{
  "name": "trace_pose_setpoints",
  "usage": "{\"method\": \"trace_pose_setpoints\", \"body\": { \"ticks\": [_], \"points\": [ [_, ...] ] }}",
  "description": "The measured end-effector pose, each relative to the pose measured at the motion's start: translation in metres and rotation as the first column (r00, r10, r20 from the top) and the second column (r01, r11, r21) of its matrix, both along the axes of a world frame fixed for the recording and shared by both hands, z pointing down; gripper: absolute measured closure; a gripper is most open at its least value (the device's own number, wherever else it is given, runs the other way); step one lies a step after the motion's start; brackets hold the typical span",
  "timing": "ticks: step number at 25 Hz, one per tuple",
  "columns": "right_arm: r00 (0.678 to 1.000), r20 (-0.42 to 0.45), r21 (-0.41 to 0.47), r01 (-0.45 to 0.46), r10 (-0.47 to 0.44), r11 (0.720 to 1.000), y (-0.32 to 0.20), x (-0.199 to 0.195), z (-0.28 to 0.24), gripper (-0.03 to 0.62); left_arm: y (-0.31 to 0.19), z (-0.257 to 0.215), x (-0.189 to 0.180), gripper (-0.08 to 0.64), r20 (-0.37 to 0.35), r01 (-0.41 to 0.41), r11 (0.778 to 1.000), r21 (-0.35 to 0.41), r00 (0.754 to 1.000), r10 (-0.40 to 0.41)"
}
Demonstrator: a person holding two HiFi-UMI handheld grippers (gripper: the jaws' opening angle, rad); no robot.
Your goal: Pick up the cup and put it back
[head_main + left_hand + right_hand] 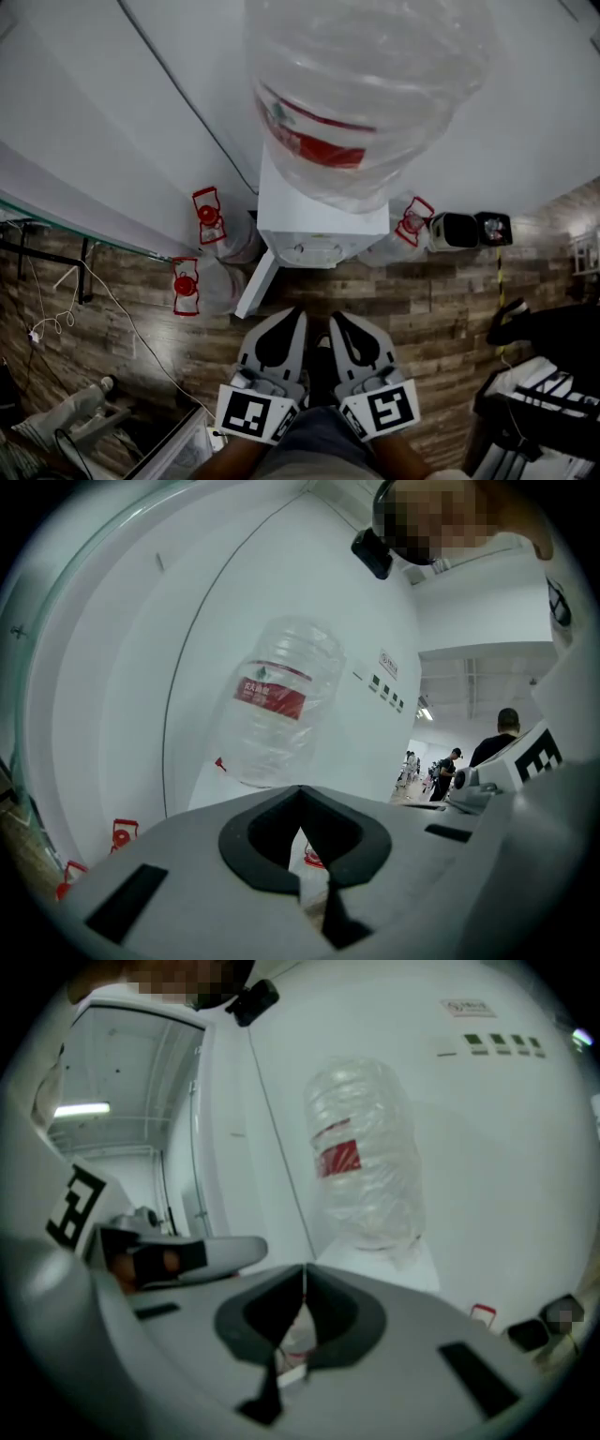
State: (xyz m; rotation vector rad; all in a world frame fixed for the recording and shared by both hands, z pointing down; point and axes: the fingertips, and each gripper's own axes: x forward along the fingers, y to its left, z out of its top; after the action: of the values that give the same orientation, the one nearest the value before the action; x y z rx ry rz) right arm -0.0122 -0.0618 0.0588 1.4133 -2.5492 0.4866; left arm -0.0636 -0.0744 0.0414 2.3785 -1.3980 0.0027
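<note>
Approach seems the step in hand; left gripper (300,791) and right gripper (303,1269) both have fingers pressed together on nothing, side by side before the water dispenser (319,232); no cup shows in any view; next, locating it and parting one gripper's fingers.

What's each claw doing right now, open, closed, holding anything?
Left claw: closed, jaws together, holding nothing.
Right claw: closed, jaws together, holding nothing.

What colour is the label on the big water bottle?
The label is red, with a thin white stripe; the head view shows it best.
</note>
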Motion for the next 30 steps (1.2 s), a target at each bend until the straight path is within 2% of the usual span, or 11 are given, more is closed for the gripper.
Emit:
{"method": "trace_pose_setpoints", "body": {
  "ticks": [3,7,15,19,30],
  "points": [
    [1.000,-0.013,0.049,-0.012,0.013,0.999,-0.017,-0.011,0.017,0.569,-0.013,0.022,-0.007,0.554,0.007,-0.016,1.000,0.002,1.000,0.016],
    [1.000,-0.019,0.036,0.009,-0.009,0.999,-0.026,-0.023,0.063,0.569,-0.020,0.061,-0.013,0.554,0.021,-0.025,0.999,0.023,0.999,0.025],
    [0.998,-0.039,0.063,0.057,-0.054,0.996,-0.028,-0.018,0.170,0.568,-0.024,0.175,-0.011,0.553,0.005,0.025,0.999,0.027,1.000,-0.025],
    [0.997,-0.043,0.079,0.071,-0.068,0.994,-0.034,-0.012,0.227,0.568,-0.026,0.234,-0.009,0.553,0.024,0.032,0.999,0.040,0.999,-0.033],
    [0.996,-0.036,0.118,0.080,-0.076,0.990,-0.041,-0.011,0.370,0.568,-0.034,0.379,0.004,0.552,0.087,-0.062,0.995,0.079,0.995,0.055]
  ]
}}
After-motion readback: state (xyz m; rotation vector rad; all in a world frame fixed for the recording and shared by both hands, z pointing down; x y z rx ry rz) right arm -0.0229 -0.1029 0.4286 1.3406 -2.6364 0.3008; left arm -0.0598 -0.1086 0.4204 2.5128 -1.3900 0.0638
